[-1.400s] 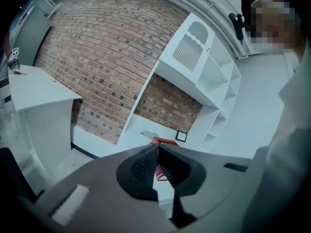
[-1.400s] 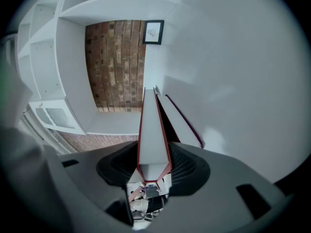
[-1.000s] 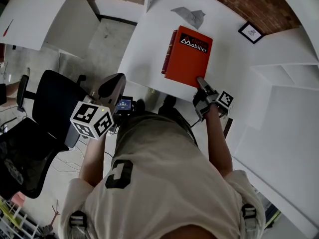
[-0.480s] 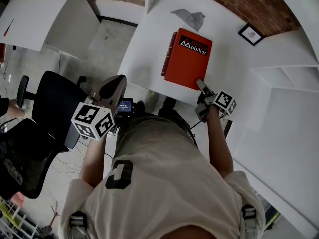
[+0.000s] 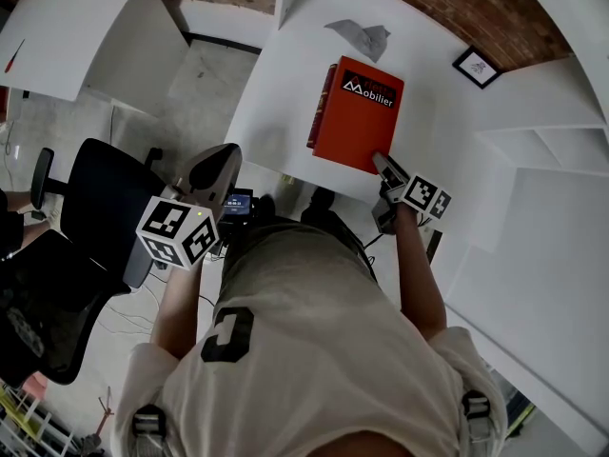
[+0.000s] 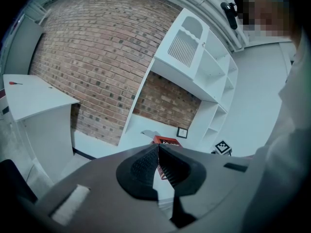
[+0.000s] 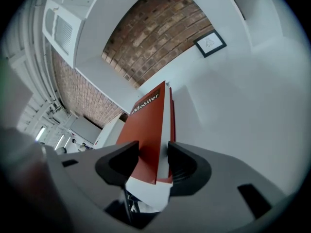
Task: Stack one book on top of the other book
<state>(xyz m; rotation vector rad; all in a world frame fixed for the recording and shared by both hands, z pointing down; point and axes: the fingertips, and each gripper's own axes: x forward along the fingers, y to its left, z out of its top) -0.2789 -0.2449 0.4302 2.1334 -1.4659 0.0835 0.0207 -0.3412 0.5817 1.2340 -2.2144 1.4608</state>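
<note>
A red book (image 5: 358, 112) with white lettering lies flat on the white table (image 5: 276, 93). It also shows in the right gripper view as the red book (image 7: 148, 125), with a white page edge under its cover. I cannot tell whether a second book lies beneath it. My right gripper (image 5: 380, 161) is at the book's near right corner. Its jaws are closing on that corner (image 7: 153, 159), one pad on the cover and one under the bottom. My left gripper (image 5: 224, 155) hangs shut and empty off the table's near left side, over the floor; its pads (image 6: 158, 152) meet.
A crumpled grey paper (image 5: 360, 34) lies beyond the book. A small framed picture (image 5: 478, 63) stands at the back right. White shelves (image 5: 542, 131) rise to the right. A black office chair (image 5: 95, 208) stands on the floor at the left, and another white desk (image 5: 86, 27) beyond it.
The right gripper has rolled about its own axis, its marker cube turning, and its jaws have narrowed around the book's corner. The left gripper and the book stayed put.
</note>
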